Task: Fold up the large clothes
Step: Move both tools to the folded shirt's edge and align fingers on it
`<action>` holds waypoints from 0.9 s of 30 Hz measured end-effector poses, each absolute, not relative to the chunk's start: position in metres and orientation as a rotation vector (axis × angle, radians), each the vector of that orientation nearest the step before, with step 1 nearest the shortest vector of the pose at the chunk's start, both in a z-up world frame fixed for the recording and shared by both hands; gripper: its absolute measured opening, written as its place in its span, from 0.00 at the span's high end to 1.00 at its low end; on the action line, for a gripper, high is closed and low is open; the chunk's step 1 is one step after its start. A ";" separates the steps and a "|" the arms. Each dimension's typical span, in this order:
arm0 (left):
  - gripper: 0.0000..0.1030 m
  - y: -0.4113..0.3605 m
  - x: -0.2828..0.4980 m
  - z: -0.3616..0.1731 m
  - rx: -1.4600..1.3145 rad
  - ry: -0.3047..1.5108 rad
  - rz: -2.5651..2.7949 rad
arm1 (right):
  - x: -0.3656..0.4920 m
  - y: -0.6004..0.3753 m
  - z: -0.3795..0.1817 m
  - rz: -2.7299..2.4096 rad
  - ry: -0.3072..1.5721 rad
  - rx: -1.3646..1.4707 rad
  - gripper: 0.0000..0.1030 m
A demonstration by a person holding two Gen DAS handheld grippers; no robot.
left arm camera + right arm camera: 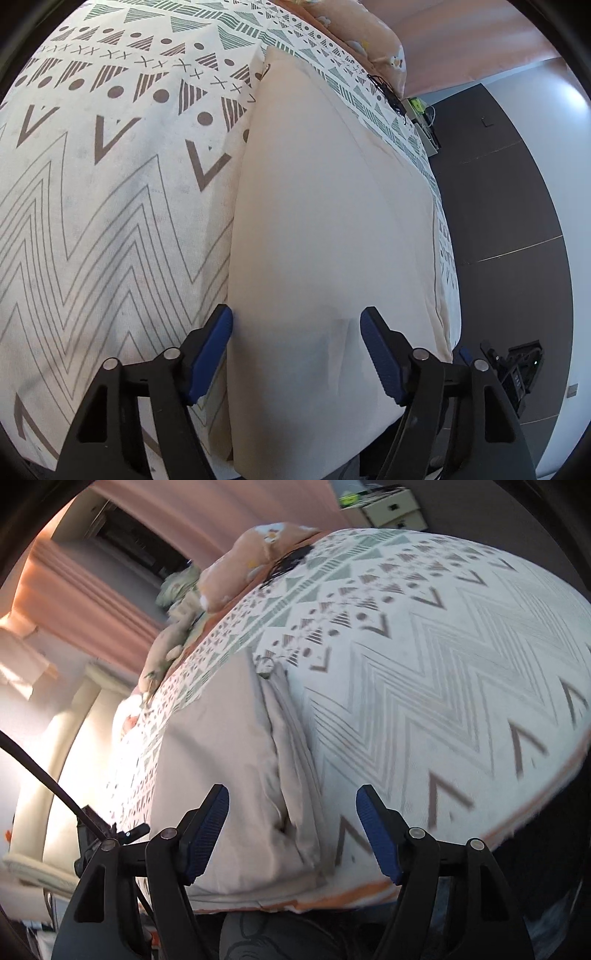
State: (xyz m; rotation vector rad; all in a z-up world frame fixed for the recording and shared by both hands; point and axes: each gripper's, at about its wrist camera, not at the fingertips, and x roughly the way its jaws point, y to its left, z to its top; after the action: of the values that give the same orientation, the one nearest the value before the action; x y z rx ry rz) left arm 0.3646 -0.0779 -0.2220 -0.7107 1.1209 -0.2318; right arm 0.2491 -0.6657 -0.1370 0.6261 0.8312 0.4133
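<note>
Lying folded near bed edge (pixel 448 258): garment (pixel 325 221).

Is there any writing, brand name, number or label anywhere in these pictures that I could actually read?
None can be read.
The bedspread carries only chevrons, triangles, dots and crosses, no letters.
The beige folded garment shows no print or tag text.
The cream drawer unit and the peach pillow show no legible marks; they are too blurred.

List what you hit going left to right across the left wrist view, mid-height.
Patterned bedspread → folded beige garment → thin strip of bedspread at the bed's edge → dark floor → pale wall.
</note>
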 end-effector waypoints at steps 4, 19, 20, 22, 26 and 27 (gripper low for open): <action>0.34 -0.071 0.375 -0.223 -0.706 1.123 -0.217 | 0.293 -0.655 -0.127 0.428 0.863 0.525 0.32; 0.34 -0.051 0.442 -0.235 -0.700 1.131 -0.181 | 0.469 -0.563 -0.148 0.539 1.068 0.350 0.32; 0.34 -0.050 0.448 -0.236 -0.698 1.131 -0.181 | 0.477 -0.559 -0.151 0.548 1.080 0.346 0.32; 0.34 -0.049 0.456 -0.237 -0.695 1.131 -0.180 | 0.493 -0.550 -0.156 0.558 1.100 0.326 0.32; 0.34 -0.049 0.472 -0.236 -0.675 1.127 -0.171 | 0.522 -0.540 -0.166 0.561 1.115 0.329 0.34; 0.34 -0.048 0.475 -0.235 -0.670 1.126 -0.168 | 0.528 -0.539 -0.167 0.552 1.108 0.329 0.42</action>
State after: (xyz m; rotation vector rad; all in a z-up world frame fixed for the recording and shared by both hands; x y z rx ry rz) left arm 0.4746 -0.0478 -0.2354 -0.6699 1.1261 -0.1682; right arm 0.5285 -0.5386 -0.1673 0.3291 1.1082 0.5516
